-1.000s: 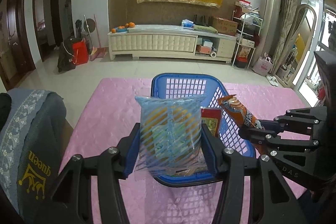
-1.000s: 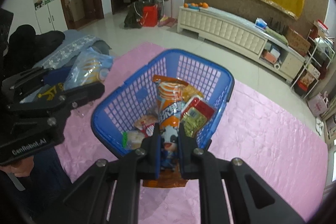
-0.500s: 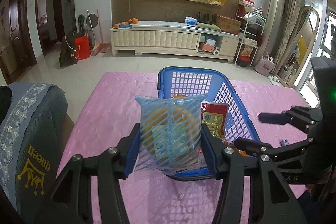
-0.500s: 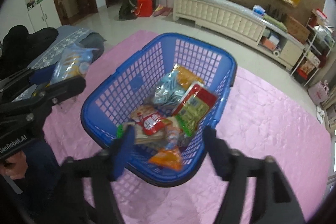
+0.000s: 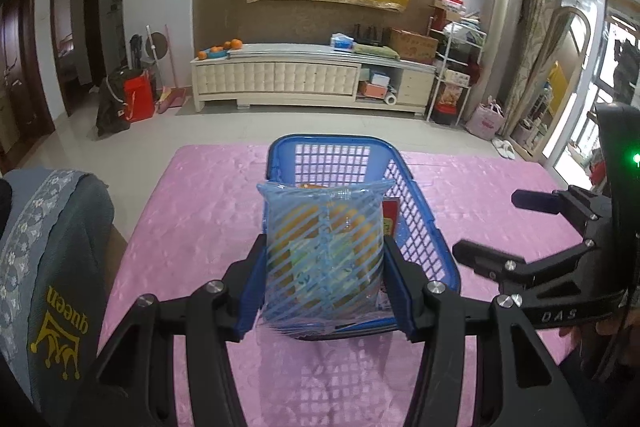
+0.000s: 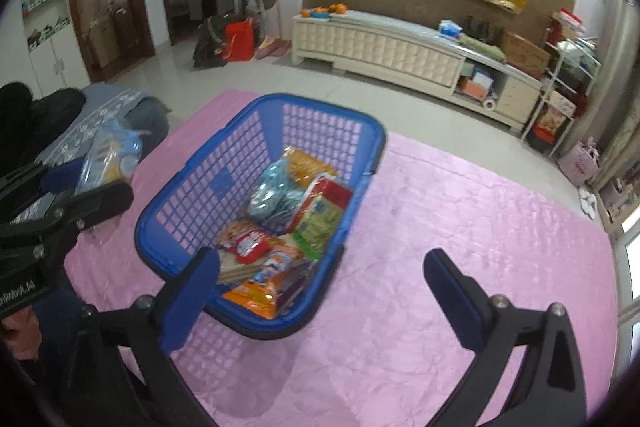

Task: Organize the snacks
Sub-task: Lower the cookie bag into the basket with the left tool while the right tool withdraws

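A blue plastic basket (image 5: 416, 211) (image 6: 192, 211) stands on the pink cloth (image 5: 192, 219) (image 6: 460, 227). It holds several snack packs, among them an orange pack (image 6: 264, 287) and a red-and-green pack (image 6: 320, 215). My left gripper (image 5: 324, 263) is shut on a blue-striped clear snack bag (image 5: 322, 255) and holds it upright at the basket's near rim; the bag also shows in the right wrist view (image 6: 108, 159). My right gripper (image 6: 320, 295) is open and empty, near the basket's right side, and shows in the left wrist view (image 5: 504, 227).
A grey "queen" cushion (image 5: 48, 267) lies at the left edge of the cloth. A white TV cabinet (image 5: 312, 79) stands along the far wall. A red bag (image 5: 138, 99) sits on the floor at the left.
My right gripper opened and dropped the orange pack into the basket, then drew back to the right. My left gripper still holds the striped bag near the basket.
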